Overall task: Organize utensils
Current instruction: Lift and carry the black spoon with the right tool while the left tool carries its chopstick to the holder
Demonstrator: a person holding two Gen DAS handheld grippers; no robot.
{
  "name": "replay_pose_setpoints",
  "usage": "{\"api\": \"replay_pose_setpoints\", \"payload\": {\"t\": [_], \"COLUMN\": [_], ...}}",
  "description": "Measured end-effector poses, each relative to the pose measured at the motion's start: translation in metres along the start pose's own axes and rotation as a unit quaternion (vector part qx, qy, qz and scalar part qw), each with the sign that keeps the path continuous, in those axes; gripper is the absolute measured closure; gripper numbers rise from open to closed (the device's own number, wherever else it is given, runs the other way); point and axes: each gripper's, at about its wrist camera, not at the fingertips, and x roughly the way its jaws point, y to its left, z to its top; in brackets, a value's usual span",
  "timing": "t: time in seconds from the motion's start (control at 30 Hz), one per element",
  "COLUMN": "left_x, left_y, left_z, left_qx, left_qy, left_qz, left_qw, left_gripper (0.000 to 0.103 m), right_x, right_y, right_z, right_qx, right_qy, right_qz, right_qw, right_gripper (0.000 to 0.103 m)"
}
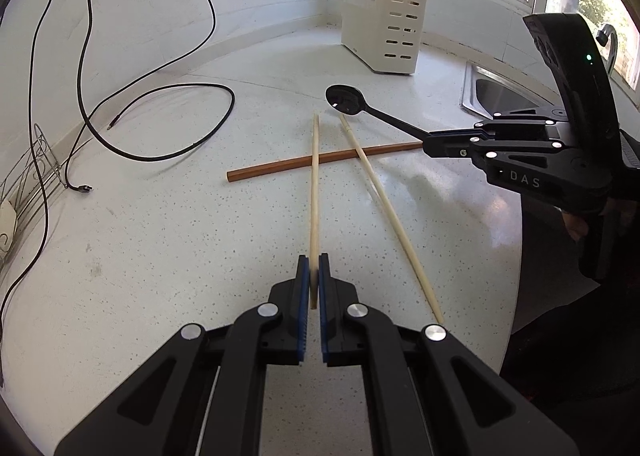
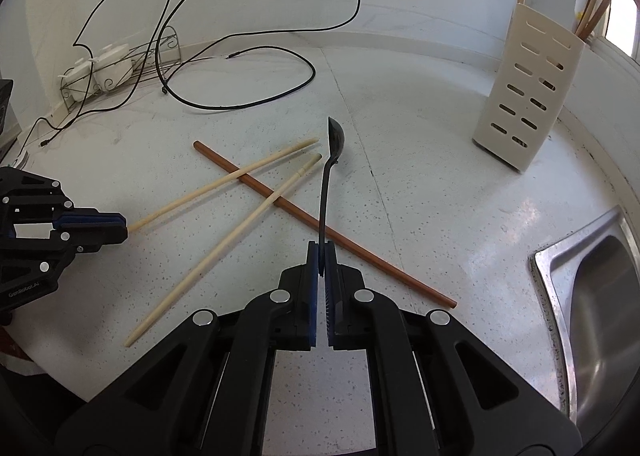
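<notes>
left wrist view: your left gripper pinches pale chopstick, long axis toward 12 o'clock.
right gripper: clamped on black spoon.
holder: 1 o'clock, right gripper nearer.

Black bodies, blue pads and silver pivot pins on both the left gripper and the right gripper; pale cream chopstick between the left pads, glossy black spoon between the right. Ahead of both tongs, a second cream chopstick and a reddish-brown chopstick on a white countertop flecked with dark specks. Beyond them, a cream slotted holder with tan and brown sticks, a black cable, and, right of the right gripper, a grey steel sink.
</notes>
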Motion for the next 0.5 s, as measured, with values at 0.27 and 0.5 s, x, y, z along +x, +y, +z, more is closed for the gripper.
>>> {"api": "replay_pose_setpoints", "payload": {"t": [0.27,0.5], "left_x": [-0.012,-0.022], "left_y": [0.000,-0.002], "left_z": [0.007,0.020], "left_qx": [-0.002,-0.010], "left_qy": [-0.021,-0.039], "left_qz": [0.004,0.010], "left_qw": [0.9998,0.9991], "left_gripper": [0.099,0.099], "right_x": [-0.002,-0.006], "right_y": [-0.012,-0.019], "right_z": [0.001,0.001], "right_qx": [0.042,0.055], "right_qy": [0.002,0.000], "right_qz": [0.023,0.023], "right_qw": [0.999,0.998], "right_gripper": [0.100,0.100]}}
